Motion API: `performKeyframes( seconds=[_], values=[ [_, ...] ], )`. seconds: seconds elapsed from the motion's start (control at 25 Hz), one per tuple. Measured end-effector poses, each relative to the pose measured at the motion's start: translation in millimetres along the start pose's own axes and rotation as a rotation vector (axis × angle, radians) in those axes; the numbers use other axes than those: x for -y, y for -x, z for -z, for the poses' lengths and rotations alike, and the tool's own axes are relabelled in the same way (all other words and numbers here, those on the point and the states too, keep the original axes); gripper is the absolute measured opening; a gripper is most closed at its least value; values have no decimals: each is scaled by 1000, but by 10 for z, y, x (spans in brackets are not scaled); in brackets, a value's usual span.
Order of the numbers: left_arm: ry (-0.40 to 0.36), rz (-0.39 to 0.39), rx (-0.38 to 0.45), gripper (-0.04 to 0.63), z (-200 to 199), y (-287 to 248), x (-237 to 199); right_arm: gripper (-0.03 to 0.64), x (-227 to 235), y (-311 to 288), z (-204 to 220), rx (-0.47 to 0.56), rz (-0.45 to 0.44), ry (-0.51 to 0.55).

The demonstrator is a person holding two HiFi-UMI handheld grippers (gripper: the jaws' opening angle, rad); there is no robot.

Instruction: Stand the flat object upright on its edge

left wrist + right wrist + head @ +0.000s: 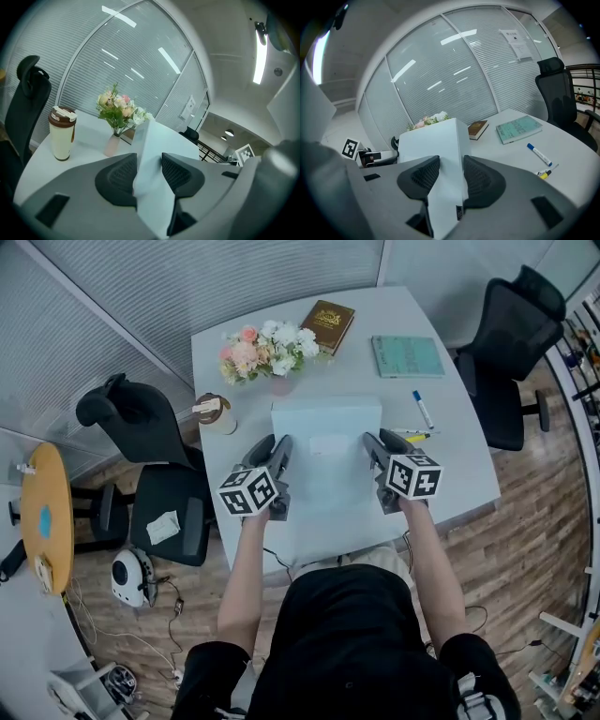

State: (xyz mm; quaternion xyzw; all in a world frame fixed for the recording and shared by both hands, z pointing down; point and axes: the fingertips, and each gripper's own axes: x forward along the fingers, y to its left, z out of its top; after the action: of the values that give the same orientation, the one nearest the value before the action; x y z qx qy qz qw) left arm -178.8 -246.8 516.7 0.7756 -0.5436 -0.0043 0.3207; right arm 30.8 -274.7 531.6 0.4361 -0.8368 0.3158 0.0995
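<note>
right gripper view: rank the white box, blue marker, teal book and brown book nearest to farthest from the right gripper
1. white box, clamped in the right gripper
2. blue marker, low at right
3. teal book, beyond the marker
4. brown book, farthest, left of the teal book

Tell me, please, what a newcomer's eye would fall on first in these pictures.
The pale flat box at the middle of the table stands out, clamped on its left edge by the left gripper and on its right edge by the right gripper. Behind it, a bouquet of pink and white flowers sits at the far side.
</note>
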Motion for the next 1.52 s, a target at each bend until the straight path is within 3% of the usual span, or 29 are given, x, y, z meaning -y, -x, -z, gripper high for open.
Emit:
performKeyframes(
  seconds=[0.72,1.52],
  values=[
    [-69,52,46,176,-298,-137,155,181,41,-31,-431,88,-15,118],
    [-143,64,72,169,-255,-203,228,167,124,90,-417,134,12,193]
  ],
)
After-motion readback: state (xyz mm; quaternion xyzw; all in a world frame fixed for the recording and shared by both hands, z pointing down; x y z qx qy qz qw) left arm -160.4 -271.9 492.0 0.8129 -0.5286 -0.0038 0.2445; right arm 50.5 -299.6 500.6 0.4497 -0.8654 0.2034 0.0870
